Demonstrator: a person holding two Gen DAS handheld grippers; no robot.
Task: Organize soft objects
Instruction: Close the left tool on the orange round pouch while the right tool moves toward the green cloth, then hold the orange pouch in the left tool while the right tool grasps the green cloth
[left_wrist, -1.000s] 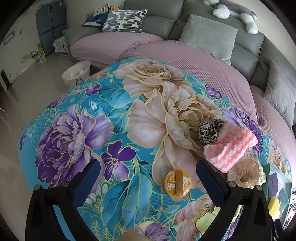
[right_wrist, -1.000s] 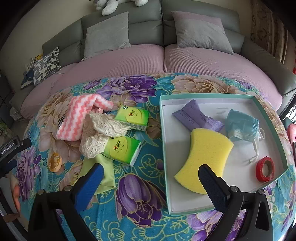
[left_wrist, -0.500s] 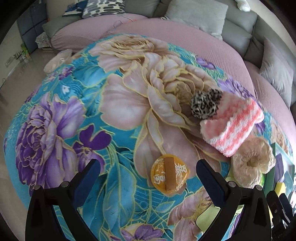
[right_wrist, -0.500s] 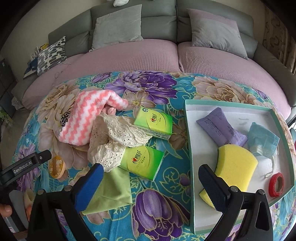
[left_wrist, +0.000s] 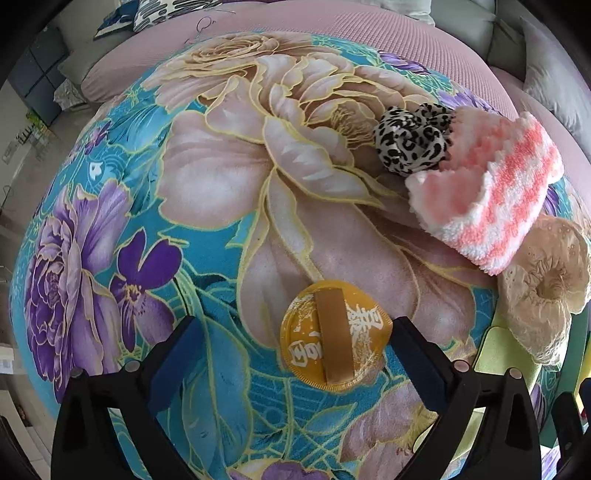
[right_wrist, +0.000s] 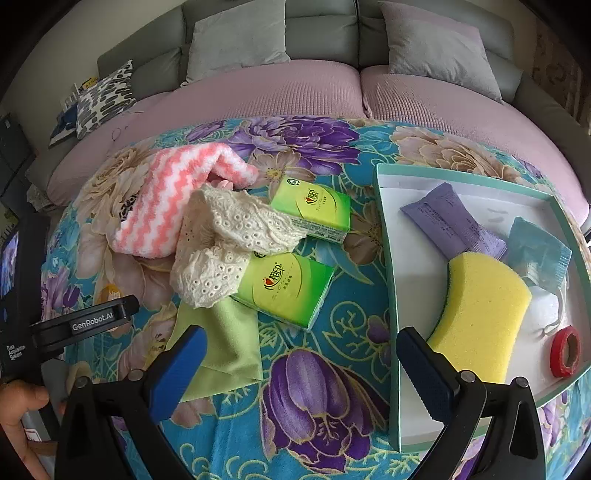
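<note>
Puff (left_wrist: 334, 338) is light, soft, flat; pinch its rim. Left tongs (left_wrist: 291, 354) apart around it, right tongs (right_wrist: 299, 363) apart, empty.

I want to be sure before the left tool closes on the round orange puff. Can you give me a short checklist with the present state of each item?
1. Left tool open: ok, both blue pads stand wide apart.
2. Orange puff between the pads: ok, but it sits close to the right pad, far from the left one.
3. Nothing else between the pads: ok, the pink striped cloth and leopard scrunchie lie further away.
4. Pads low enough to touch the puff: cannot tell.
5. Free place in the box: ok, bare white floor shows near the yellow sponge.
6. Right tool out of the way: ok, open and empty above the blanket.
</note>
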